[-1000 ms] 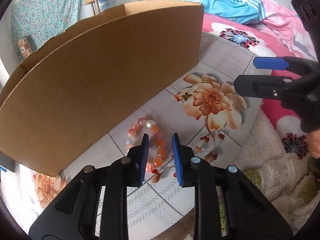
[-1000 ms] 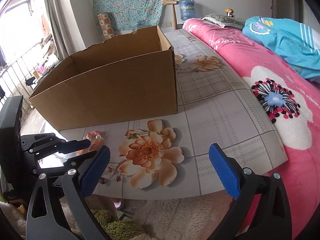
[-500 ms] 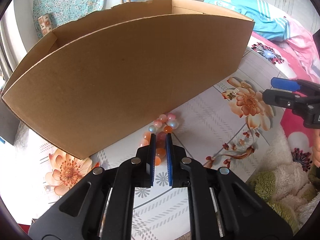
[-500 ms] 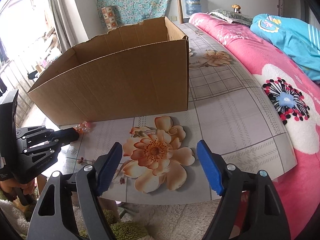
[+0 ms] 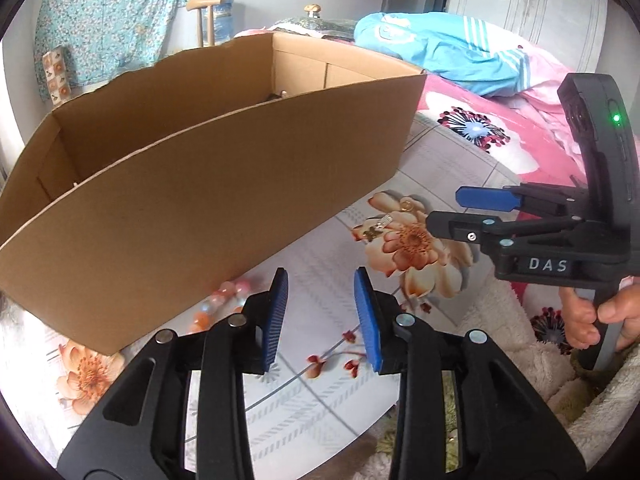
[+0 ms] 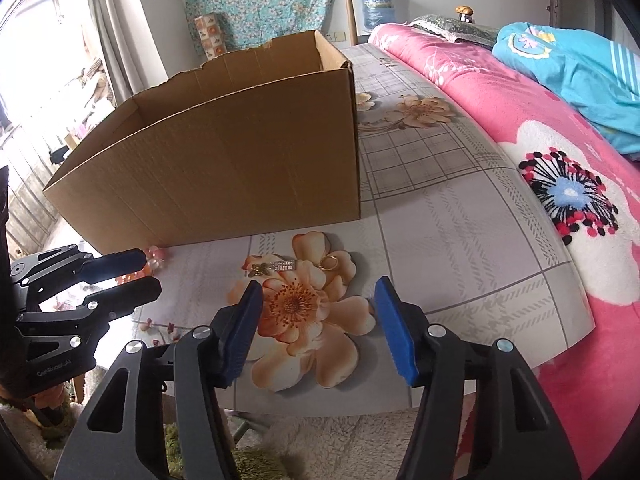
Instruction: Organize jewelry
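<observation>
A bracelet of pink and orange beads (image 5: 224, 300) lies on the flowered tabletop against the cardboard box (image 5: 200, 200), partly hidden by my left finger. My left gripper (image 5: 320, 280) hovers just right of it; its jaws are opening with nothing between them. A butterfly charm with a silver bar (image 6: 274, 267) and a gold ring (image 6: 329, 263) rest on the printed flower. My right gripper (image 6: 319, 288) hangs just short of them, jaws closing on nothing. The right wrist view also shows the left gripper (image 6: 150, 272), the bracelet (image 6: 154, 258) and the box (image 6: 224, 168).
A pink flowered blanket (image 6: 560, 184) and a blue garment (image 6: 568, 60) lie right of the table. The table's near edge (image 6: 360, 400) drops to a fluffy rug (image 5: 520, 340). A person's hand (image 5: 600, 316) holds the right gripper's handle. Something small and dark sits inside the box (image 5: 280, 95).
My left gripper, shut over the beads half a second ago, has opened and risen; the bracelet stays on the table. The right gripper's jaws have narrowed steadily.
</observation>
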Tool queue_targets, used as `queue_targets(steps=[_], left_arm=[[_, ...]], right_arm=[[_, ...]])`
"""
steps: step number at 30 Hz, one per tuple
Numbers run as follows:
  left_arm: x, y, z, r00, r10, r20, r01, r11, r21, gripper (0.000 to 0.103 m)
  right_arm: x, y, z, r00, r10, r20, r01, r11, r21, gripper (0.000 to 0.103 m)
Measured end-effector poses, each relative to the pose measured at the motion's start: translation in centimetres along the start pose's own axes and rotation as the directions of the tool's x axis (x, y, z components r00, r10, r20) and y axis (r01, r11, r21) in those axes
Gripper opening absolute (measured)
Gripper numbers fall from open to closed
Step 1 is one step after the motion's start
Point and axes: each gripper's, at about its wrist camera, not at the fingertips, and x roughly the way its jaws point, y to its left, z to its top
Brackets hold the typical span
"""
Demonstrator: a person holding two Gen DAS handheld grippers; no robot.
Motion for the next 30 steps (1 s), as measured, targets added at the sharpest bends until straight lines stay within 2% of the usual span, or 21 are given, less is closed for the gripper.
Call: queue_targets(steps=[5, 12, 15, 23, 30], left_arm=[[2.5, -1.7, 1.6, 0.999, -0.045, -0.028, 0.046, 0.999, 0.012, 0.032], [5.1, -3.0, 2.6, 0.997, -0.055, -0.062, 0.057, 0.998, 0.025, 0.032], [5.8, -3.4, 2.8, 0.997, -0.036, -0.071, 0.039, 0.998, 0.041, 0.026], [6.4, -4.6, 3.2, 0.997, 0.033, -0.068, -0.025, 0.994, 0.109, 0.020], [6.6, -4.2, 3.4, 0.996, 0.055, -0.066, -0.048, 0.994, 0.101, 0.007]], right_arm=[[0.3, -0.7, -0.1, 0.999, -0.037, 0.003, 0.037, 0.999, 0.024, 0.052], [0.7, -1.5, -0.2, 0.999, -0.045, 0.005, 0.045, 0.998, 0.040, 0.051], [0.9, -1.8, -0.2, 0.999, -0.044, 0.006, 0.043, 0.998, 0.051, 0.050], [1.2, -2.4, 0.1, 0.999, -0.040, 0.007, 0.040, 0.997, 0.061, 0.050], [1.3, -2.3, 0.2, 0.999, -0.042, 0.009, 0.042, 0.997, 0.060, 0.050]])
